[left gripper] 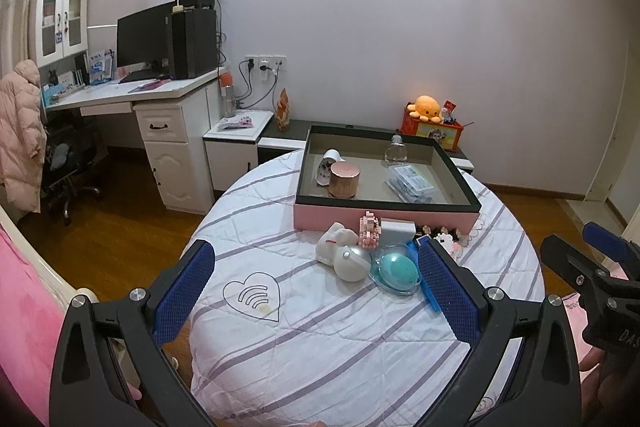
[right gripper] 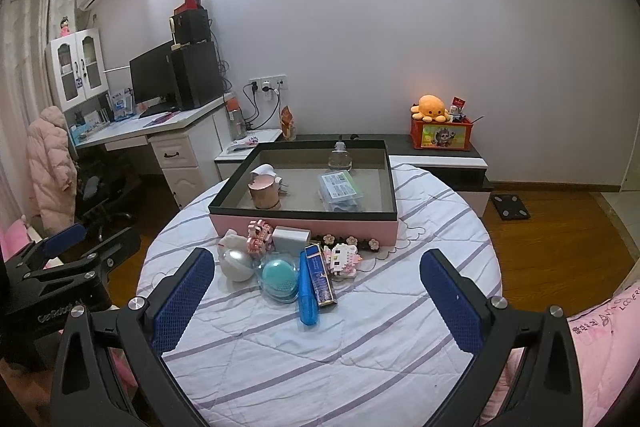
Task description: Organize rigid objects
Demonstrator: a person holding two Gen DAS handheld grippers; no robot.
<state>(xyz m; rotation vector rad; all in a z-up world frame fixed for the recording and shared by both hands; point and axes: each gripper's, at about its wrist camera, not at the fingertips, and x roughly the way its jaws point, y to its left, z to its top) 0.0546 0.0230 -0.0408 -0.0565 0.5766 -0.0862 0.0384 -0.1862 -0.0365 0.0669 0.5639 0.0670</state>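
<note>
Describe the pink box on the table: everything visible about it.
The pink box is a shallow rectangular tray with pale pink outer walls, a black rim and a grey-brown inner floor. It sits open and flat at the far side of the round table. Inside stand a rose-gold cylinder and a clear glass bottle, with a flat clear packet lying beside them. Small toys crowd against its near wall. Neither gripper touches it.

Sitting at the far side of the round desk (right gripper: 400,307): a tray (right gripper: 304,223) holding a canister (right gripper: 264,195), bottle (right gripper: 340,157) and packet (right gripper: 340,191); clustering before it, toys (right gripper: 342,259) and tubes (right gripper: 308,287).
</note>
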